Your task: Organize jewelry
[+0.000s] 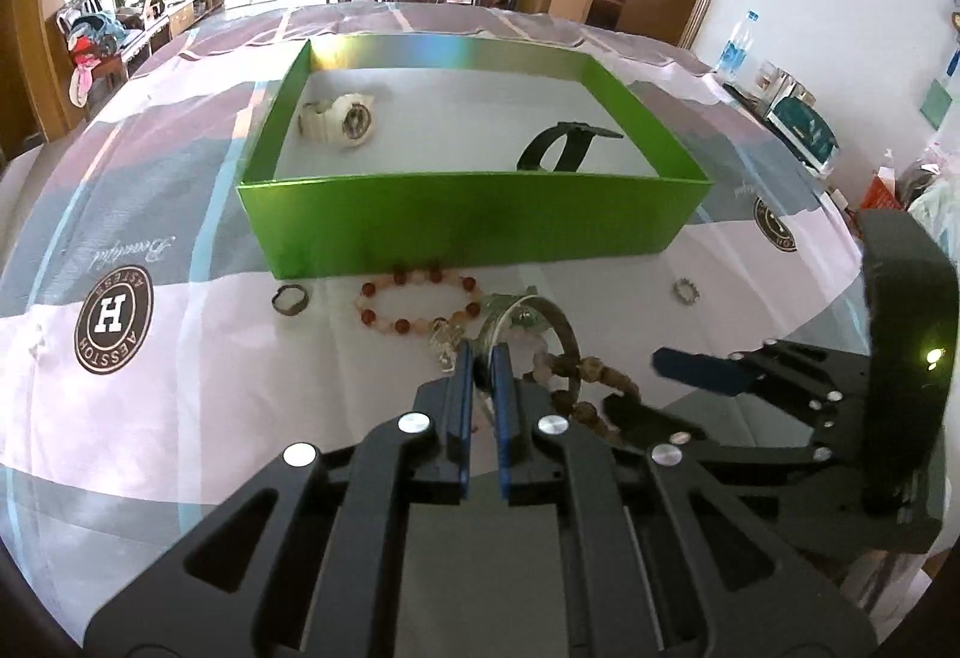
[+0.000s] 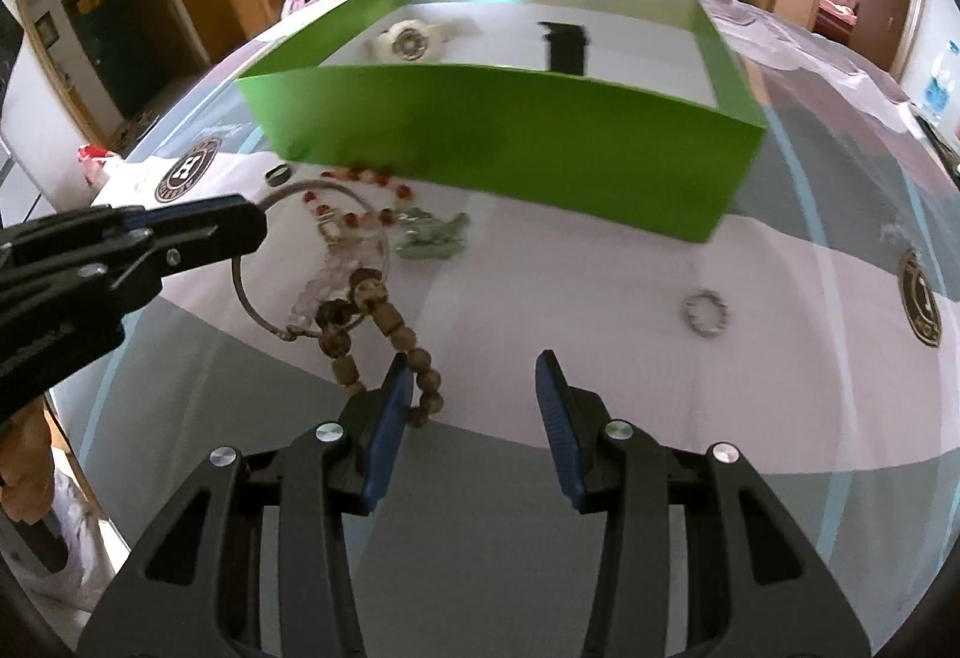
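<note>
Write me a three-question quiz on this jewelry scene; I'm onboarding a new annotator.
1. True or false: the green box holds two watches.
2. What does the left gripper grip? A) silver bangle B) red bead bracelet C) wooden bead bracelet
3. Are the right gripper jaws open or shut?

Key: 1 true, the white watch and black watch; 2 A; 3 open.

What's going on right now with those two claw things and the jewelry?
Left gripper shut on thin silver metal bangle. Right gripper open beside brown wooden bead bracelet. Green cardboard box holds two watches. Bracelets tangled.
</note>
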Action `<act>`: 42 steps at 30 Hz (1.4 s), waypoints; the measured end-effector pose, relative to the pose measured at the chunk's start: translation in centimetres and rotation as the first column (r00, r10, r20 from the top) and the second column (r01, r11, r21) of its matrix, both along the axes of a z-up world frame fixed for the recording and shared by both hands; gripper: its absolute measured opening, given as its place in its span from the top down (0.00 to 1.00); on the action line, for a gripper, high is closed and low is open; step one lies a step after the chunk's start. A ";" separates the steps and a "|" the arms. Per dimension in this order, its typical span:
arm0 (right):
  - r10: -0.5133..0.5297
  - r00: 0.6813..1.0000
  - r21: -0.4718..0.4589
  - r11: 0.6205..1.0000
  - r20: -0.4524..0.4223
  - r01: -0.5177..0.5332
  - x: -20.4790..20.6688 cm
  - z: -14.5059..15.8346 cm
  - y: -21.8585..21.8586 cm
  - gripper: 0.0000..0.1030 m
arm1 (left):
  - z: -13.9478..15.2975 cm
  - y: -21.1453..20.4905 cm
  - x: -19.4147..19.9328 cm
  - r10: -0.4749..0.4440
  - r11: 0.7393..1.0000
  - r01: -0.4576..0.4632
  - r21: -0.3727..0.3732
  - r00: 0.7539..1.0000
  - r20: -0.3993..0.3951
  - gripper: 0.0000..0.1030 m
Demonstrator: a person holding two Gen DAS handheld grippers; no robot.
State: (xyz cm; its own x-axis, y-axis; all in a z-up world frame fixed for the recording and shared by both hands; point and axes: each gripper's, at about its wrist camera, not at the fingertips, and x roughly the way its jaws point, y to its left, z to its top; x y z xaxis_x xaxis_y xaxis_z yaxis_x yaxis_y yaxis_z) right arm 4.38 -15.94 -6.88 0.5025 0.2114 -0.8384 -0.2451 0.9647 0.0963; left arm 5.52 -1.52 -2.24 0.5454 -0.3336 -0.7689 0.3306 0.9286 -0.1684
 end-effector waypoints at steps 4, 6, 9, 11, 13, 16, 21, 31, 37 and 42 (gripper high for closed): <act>0.044 0.999 0.026 0.999 -0.009 -0.044 0.3 -0.2 1.1 0.65 | 0.1 0.1 -0.1 -0.006 1.000 0.006 -0.014 1.000 -0.004 0.93; 0.071 0.997 0.038 0.997 -0.014 -0.070 0.2 -0.3 1.6 0.92 | 0.0 0.1 -0.1 -0.006 1.000 0.006 -0.014 1.000 -0.007 0.92; 0.070 0.998 0.047 0.996 -0.006 -0.070 0.1 -0.1 1.6 0.92 | -0.2 0.4 0.1 0.004 1.000 -0.005 -0.010 1.000 -0.011 0.92; 0.061 0.998 0.055 0.997 0.006 -0.061 -0.1 0.3 1.2 0.92 | -0.4 0.6 0.3 0.010 1.000 -0.010 -0.008 1.000 -0.017 0.92; 0.032 0.999 0.058 0.998 0.025 -0.033 -0.1 0.9 0.3 0.92 | -0.8 0.9 0.5 0.022 1.000 -0.022 -0.002 0.999 -0.026 0.92; -0.031 0.998 0.050 0.998 0.054 0.028 -0.1 1.8 -1.4 0.92 | -1.0 1.5 0.6 0.039 0.999 -0.039 -0.005 0.999 -0.029 0.92; -0.134 0.989 0.008 0.991 0.061 0.134 0.2 1.6 -4.0 0.92 | -0.6 3.4 0.5 0.082 0.997 -0.082 -0.006 0.997 -0.013 0.92; -0.152 0.988 -0.003 0.988 -0.004 0.152 0.6 -0.8 -4.6 0.92 | -1.5 4.7 0.3 0.095 0.995 -0.096 -0.007 0.995 -0.038 0.93; -0.148 0.989 0.000 0.989 -0.014 0.148 0.6 -0.9 -4.4 0.92 | -3.3 1.0 -0.6 -0.023 1.000 0.025 0.019 0.996 -0.084 0.91; -0.162 0.987 0.004 0.987 -0.017 0.162 0.4 -0.9 -4.8 0.87 | -3.1 2.0 -0.5 0.029 0.999 -0.027 0.037 0.998 -0.064 0.83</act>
